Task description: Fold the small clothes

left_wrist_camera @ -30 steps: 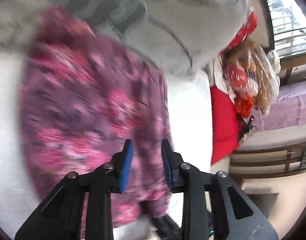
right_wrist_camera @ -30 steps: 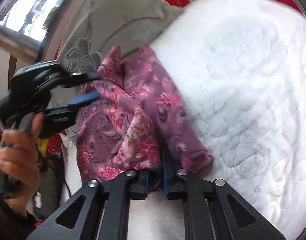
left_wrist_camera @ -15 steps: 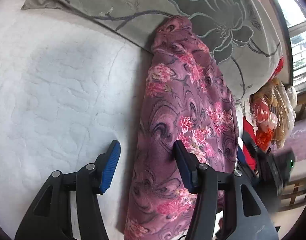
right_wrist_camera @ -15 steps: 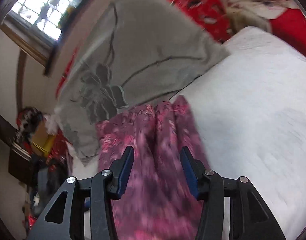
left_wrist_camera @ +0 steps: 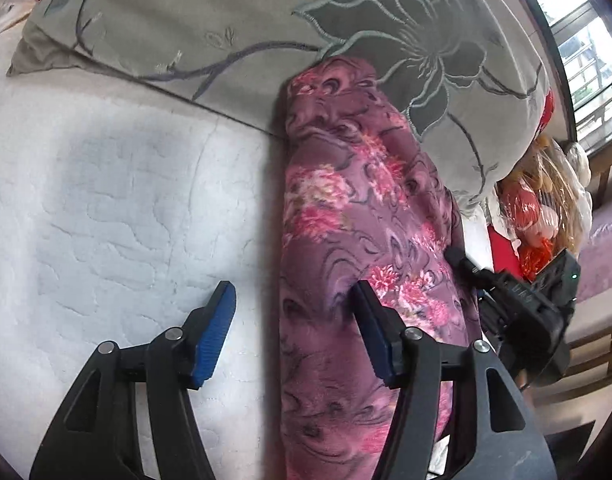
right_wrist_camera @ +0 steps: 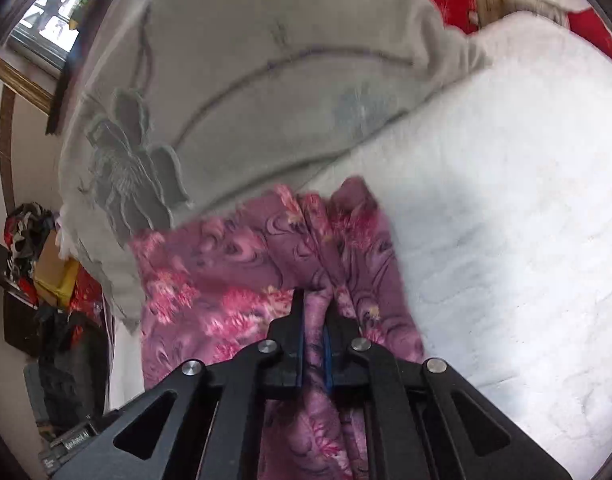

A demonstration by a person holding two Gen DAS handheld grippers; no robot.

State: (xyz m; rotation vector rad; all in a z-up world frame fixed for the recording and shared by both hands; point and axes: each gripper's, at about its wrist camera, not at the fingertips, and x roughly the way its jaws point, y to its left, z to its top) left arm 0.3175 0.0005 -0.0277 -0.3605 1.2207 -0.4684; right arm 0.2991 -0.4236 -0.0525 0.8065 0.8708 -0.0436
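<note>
White quilted mattress (left_wrist_camera: pixel 105 200) bears all items. Grey flower-embroidered pillow (left_wrist_camera: pixel 233 20) lies at its far edge. Purple floral garment (left_wrist_camera: pixel 346 240), folded lengthwise, lies on the mattress with its far end touching the pillow. Left gripper (left_wrist_camera: pixel 291 312): jaws opening, wide, straddling the garment's edge. Right gripper (right_wrist_camera: pixel 313 316): jaws closing, narrow, pinching a garment fold.

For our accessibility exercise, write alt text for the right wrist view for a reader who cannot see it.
The right claw is closing on a bunched fold of purple floral garment lying on a white quilted bed. A grey pillow with an embroidered flower lies behind the garment.
</note>
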